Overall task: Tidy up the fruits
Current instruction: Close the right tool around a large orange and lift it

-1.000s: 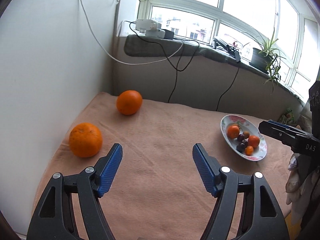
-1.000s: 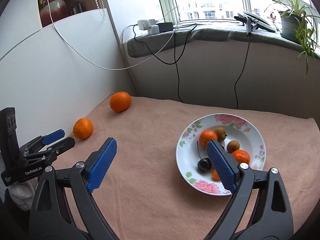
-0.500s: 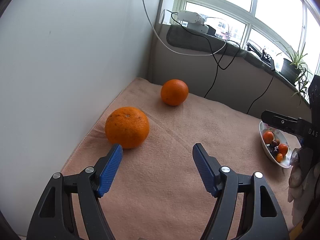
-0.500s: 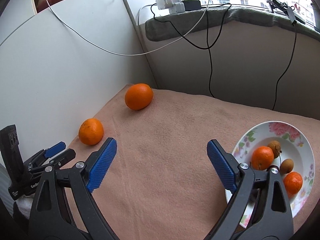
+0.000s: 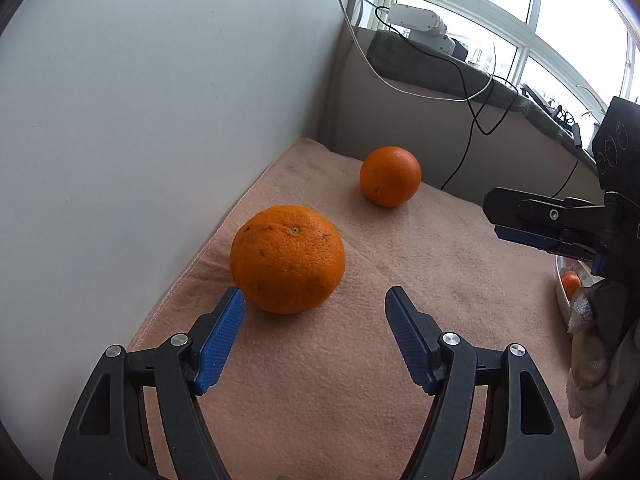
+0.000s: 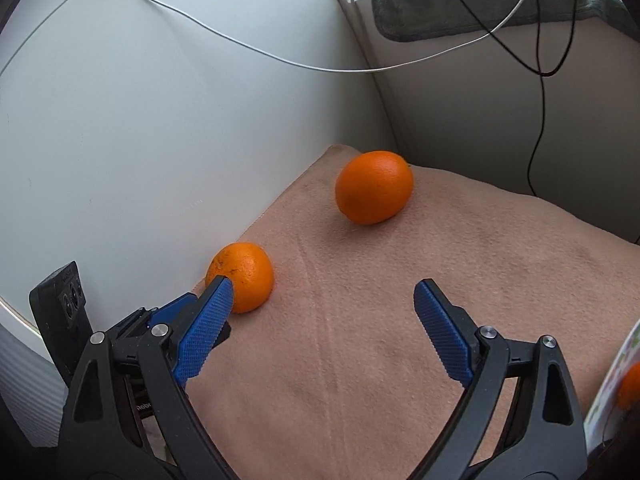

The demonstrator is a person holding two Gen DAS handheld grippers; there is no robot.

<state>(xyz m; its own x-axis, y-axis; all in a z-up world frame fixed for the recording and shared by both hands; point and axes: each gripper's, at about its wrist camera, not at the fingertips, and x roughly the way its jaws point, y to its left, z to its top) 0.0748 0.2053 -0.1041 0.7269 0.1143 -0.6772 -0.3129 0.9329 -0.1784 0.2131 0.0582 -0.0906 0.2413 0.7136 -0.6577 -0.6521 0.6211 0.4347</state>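
Two oranges lie on a pink towel [image 5: 360,360] by the white wall. The near orange [image 5: 287,259] [image 6: 241,276] sits just ahead of my left gripper [image 5: 314,300], whose blue pads stand open and apart from it. The far orange [image 5: 390,176] [image 6: 374,193] rests near the corner. My right gripper [image 6: 322,286] is open over bare towel [image 6: 360,340], with the far orange ahead of it; its black body [image 5: 560,228] shows at the right of the left wrist view. A flowered plate [image 6: 608,396] [image 5: 562,280] holding small fruit peeks in at the right edge.
The white wall [image 5: 140,120] runs close along the towel's left edge. White and black cables [image 6: 400,68] hang down the corner below a windowsill [image 5: 440,68] with a power strip. A gloved hand [image 5: 596,352] shows at the right.
Both grippers have swung left and come lower toward the oranges. The near orange now looms just ahead of the left pads, and the plate has slid to the right edge of both views.
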